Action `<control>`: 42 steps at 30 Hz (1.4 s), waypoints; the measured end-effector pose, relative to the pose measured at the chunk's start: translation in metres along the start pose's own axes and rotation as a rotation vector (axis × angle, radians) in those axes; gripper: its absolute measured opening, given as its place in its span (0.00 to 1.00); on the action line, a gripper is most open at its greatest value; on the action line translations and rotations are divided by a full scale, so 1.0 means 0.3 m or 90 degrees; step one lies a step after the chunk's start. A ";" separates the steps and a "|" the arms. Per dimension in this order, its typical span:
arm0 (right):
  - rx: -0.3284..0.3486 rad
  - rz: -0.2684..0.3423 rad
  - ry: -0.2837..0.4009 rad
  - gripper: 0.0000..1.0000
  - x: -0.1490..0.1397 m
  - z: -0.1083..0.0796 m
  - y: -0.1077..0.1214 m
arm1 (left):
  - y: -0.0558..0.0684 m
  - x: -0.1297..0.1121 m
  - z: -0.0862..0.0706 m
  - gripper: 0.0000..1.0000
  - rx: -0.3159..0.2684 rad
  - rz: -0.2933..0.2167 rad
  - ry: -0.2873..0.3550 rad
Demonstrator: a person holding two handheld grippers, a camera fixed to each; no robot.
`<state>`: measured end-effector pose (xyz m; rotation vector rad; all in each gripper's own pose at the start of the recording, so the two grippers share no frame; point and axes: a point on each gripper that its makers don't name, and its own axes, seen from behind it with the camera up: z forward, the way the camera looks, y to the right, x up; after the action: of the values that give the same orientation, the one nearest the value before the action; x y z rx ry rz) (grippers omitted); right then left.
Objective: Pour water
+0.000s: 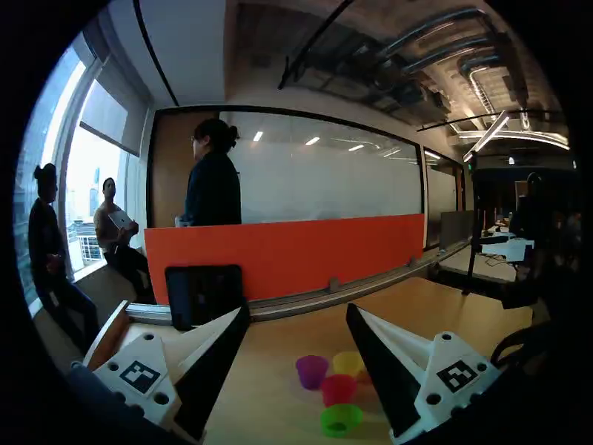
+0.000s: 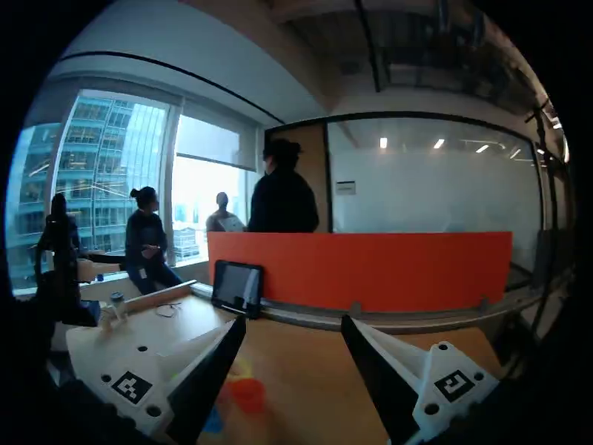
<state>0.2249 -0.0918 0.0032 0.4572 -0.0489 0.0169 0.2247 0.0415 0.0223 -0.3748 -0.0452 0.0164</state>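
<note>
Several small plastic cups stand in a cluster on the wooden table (image 1: 452,311): purple (image 1: 312,371), yellow (image 1: 347,362), red (image 1: 339,389) and green (image 1: 341,419). My left gripper (image 1: 296,311) is open above and short of them, with nothing between its fingers. In the right gripper view my right gripper (image 2: 293,320) also stands open and holds nothing. Below its left finger I see a blurred orange-red cup (image 2: 248,393), with a bit of yellow (image 2: 239,367) and of blue (image 2: 213,421) beside it. No water container can be made out.
A dark tablet (image 1: 204,295) (image 2: 237,287) leans against an orange divider (image 1: 285,256) (image 2: 385,271) at the table's far edge. A person (image 1: 213,182) stands behind the divider and two others (image 1: 111,233) are by the windows. A white side table (image 2: 111,334) lies left.
</note>
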 end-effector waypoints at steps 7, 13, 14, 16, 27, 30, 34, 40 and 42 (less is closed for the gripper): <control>0.055 -0.017 0.008 0.99 0.011 0.006 -0.061 | 0.020 -0.011 0.003 0.96 -0.021 0.001 -0.008; 0.105 -0.038 -0.012 0.99 -0.022 0.010 -0.131 | 0.040 -0.042 0.006 0.96 -0.047 0.001 -0.019; 0.114 -0.040 -0.017 0.99 -0.029 0.010 -0.142 | 0.045 -0.050 0.007 0.96 -0.052 0.004 -0.023; 0.127 -0.042 -0.024 0.99 -0.035 0.012 -0.157 | 0.053 -0.063 0.007 0.96 -0.060 0.008 -0.028; 0.185 -0.053 -0.057 0.99 -0.086 0.014 -0.213 | 0.077 -0.165 0.013 0.96 -0.088 0.010 -0.067; 0.198 -0.064 -0.075 0.99 -0.121 0.008 -0.224 | 0.087 -0.202 0.015 0.96 -0.097 0.006 -0.080; 0.213 -0.084 -0.097 0.99 -0.173 0.005 -0.234 | 0.104 -0.250 0.019 0.96 -0.109 0.006 -0.099; 0.232 -0.099 -0.118 0.99 -0.224 0.002 -0.246 | 0.121 -0.326 0.023 0.96 -0.116 0.004 -0.123; 0.237 -0.099 -0.121 0.99 -0.233 0.002 -0.250 | 0.129 -0.354 0.023 0.96 -0.120 0.002 -0.132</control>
<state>0.1571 -0.1597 -0.0328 0.8335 -0.1993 -0.1731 0.1179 0.0774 0.0101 -0.5611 -0.2532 0.0541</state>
